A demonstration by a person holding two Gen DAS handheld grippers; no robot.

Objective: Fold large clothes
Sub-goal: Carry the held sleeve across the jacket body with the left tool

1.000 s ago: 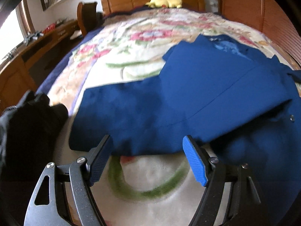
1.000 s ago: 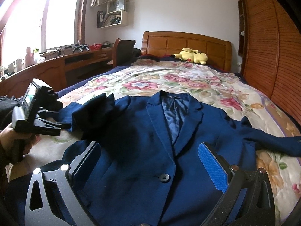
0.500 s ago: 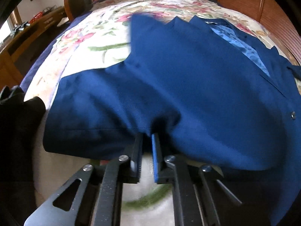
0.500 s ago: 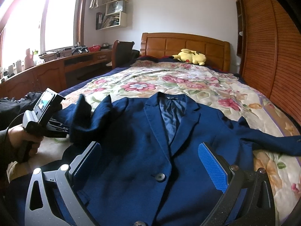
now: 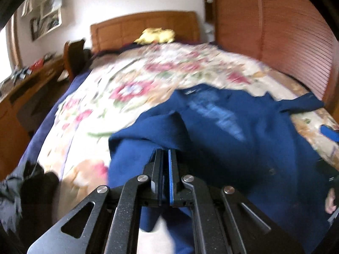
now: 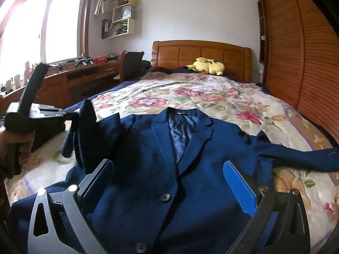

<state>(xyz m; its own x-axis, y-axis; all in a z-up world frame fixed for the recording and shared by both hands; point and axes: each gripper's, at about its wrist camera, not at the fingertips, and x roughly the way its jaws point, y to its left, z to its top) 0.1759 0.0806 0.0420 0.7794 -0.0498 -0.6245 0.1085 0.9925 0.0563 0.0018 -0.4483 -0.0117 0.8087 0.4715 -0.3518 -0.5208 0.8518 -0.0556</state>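
Jackets: one — a navy blazer is lying face up on the floral bedspread, collar toward the headboard.
Sleeves: two; the right-side sleeve is trailing flat across the bed, the left-side sleeve is hanging lifted above the jacket's shoulder.
Buttons in view: two dark ones down the front.
Grippers: two.
Left gripper: clenched on a fold of the lifted sleeve — its jaws have just been closing, with the blue cloth between them.
Right gripper: jaws standing wide apart, hovering over the jacket's front and gripping nothing.
Hands: one in plain view, a hand wrapping the left gripper's handle.
Soft toys: one yellow plush by the headboard.
Desk: one wooden desk under the window, carrying small clutter, probably bottles and a red basket.
Since a second ago: the left gripper was open near the sleeve lying on the bed; now the sleeve is raised and bunched. The right gripper is keeping its place.
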